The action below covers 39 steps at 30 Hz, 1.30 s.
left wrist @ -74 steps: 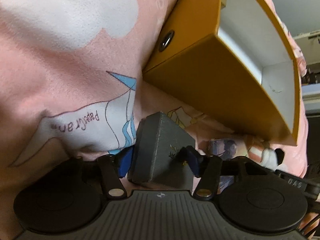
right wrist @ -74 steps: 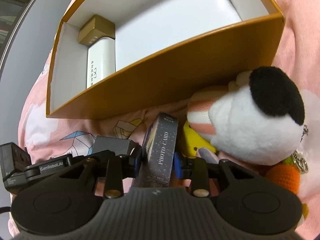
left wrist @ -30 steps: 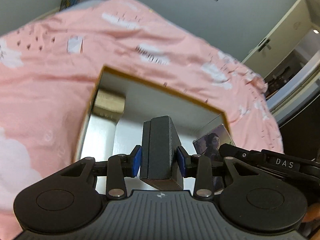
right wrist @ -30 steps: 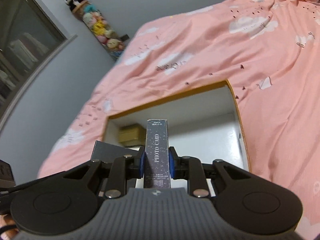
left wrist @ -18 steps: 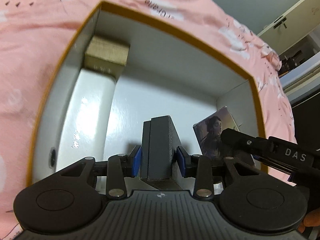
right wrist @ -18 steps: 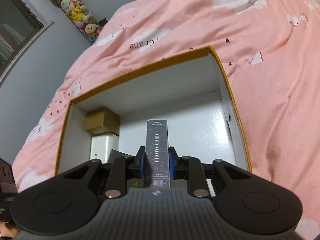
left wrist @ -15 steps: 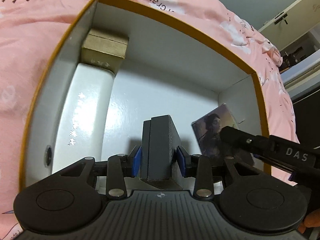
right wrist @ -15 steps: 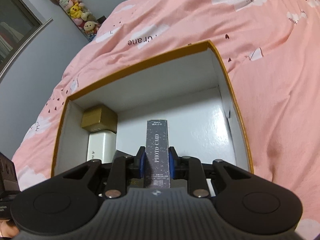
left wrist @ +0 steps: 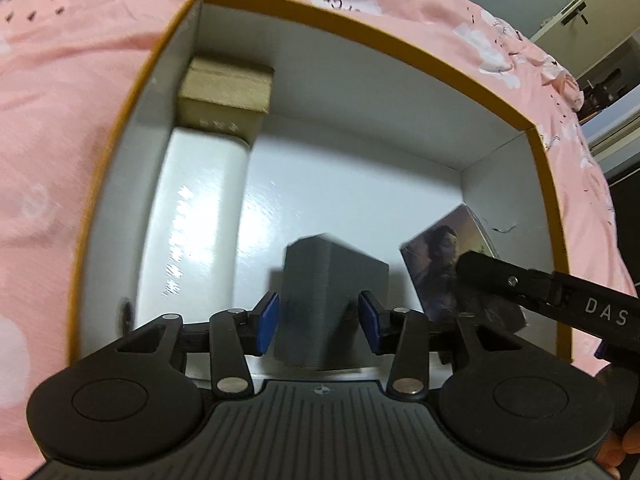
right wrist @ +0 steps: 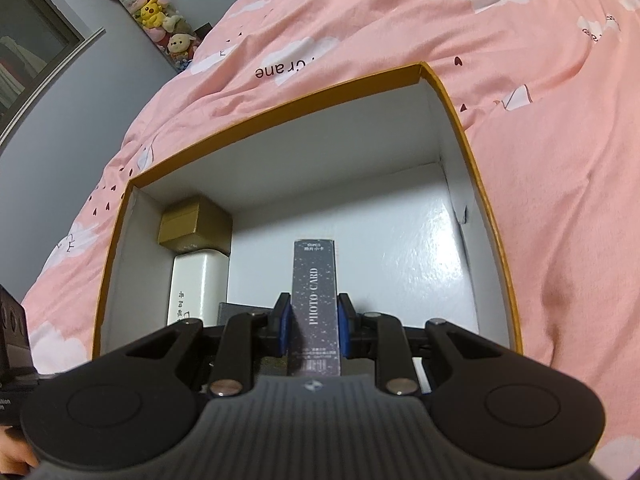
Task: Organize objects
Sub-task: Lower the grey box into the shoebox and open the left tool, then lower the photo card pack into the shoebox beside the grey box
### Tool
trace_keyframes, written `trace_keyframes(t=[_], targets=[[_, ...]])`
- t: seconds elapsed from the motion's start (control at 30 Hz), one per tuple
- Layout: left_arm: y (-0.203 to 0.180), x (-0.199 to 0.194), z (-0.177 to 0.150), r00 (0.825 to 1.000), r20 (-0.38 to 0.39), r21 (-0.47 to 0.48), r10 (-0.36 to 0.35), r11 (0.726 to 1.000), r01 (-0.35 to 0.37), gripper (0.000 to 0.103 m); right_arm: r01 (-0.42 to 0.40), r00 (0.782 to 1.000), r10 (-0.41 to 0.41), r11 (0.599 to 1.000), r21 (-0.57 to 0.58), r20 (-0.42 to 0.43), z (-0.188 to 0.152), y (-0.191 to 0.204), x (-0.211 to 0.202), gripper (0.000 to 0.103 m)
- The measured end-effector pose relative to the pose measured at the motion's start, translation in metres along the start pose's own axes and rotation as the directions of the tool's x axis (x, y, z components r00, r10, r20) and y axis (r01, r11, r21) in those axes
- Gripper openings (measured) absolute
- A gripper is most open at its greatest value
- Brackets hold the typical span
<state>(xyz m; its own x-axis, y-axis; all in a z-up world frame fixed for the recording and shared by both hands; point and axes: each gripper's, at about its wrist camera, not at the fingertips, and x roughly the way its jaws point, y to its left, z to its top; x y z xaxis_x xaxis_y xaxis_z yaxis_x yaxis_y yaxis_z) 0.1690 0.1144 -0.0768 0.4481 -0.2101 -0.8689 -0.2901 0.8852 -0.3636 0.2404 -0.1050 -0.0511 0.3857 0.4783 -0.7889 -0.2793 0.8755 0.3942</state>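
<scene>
An orange box (left wrist: 360, 28) with a white inside lies open on the bed. A gold box (left wrist: 226, 88) and a long white box (left wrist: 196, 220) lie along its left wall. My left gripper (left wrist: 319, 322) reaches inside, and its jaws are opening. The dark grey box (left wrist: 328, 300) stands between the blue pads, blurred, with gaps at its sides. My right gripper (right wrist: 314, 328) is shut on the upright "PHOTO CARD" box (right wrist: 316, 304) over the orange box's (right wrist: 280, 108) floor. The left wrist view shows that card box (left wrist: 444, 264) at the right wall.
A pink cloud-print bedspread (right wrist: 540, 100) surrounds the orange box. A column of plush toys (right wrist: 156, 4) hangs on the grey wall at the far left. Cabinet doors (left wrist: 580, 20) stand beyond the bed. A person's fingers (left wrist: 624, 448) show at the lower right edge.
Both grippers came down into the orange box. The left pads have spread away from the grey box, which has turned and settled lower. The right gripper still holds the card box.
</scene>
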Motion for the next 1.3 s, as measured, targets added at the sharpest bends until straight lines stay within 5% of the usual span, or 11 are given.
trace_keyframes(t=[0.2,0.43,0.9,1.17,1.3], targets=[[0.006,-0.021,0.005,0.997,0.073,0.021,-0.004,1.000,0.002,0.054,0.006,1.000,-0.006,1.000,-0.004,-0.002,-0.003,0.001,0.001,0.024],[0.016,-0.041,0.018,0.988,0.141,0.063,-0.070,0.996,0.062,0.038,0.020,1.000,-0.021,0.998,-0.061,-0.013,-0.009,0.015,0.008,0.024],[0.014,-0.037,0.017,0.985,0.161,0.089,-0.067,0.995,0.053,0.035,0.023,0.997,-0.027,0.999,-0.047,-0.075,-0.015,0.029,0.026,0.024],[0.008,-0.034,0.014,0.986,0.162,0.108,-0.043,0.994,0.026,0.035,-0.004,0.995,0.015,0.994,0.106,-0.100,-0.013,0.011,0.030,0.024],[0.008,-0.032,0.015,0.985,0.168,0.111,-0.041,0.994,0.022,0.035,0.043,0.998,-0.042,0.999,0.014,-0.052,-0.013,0.021,0.030,0.024]])
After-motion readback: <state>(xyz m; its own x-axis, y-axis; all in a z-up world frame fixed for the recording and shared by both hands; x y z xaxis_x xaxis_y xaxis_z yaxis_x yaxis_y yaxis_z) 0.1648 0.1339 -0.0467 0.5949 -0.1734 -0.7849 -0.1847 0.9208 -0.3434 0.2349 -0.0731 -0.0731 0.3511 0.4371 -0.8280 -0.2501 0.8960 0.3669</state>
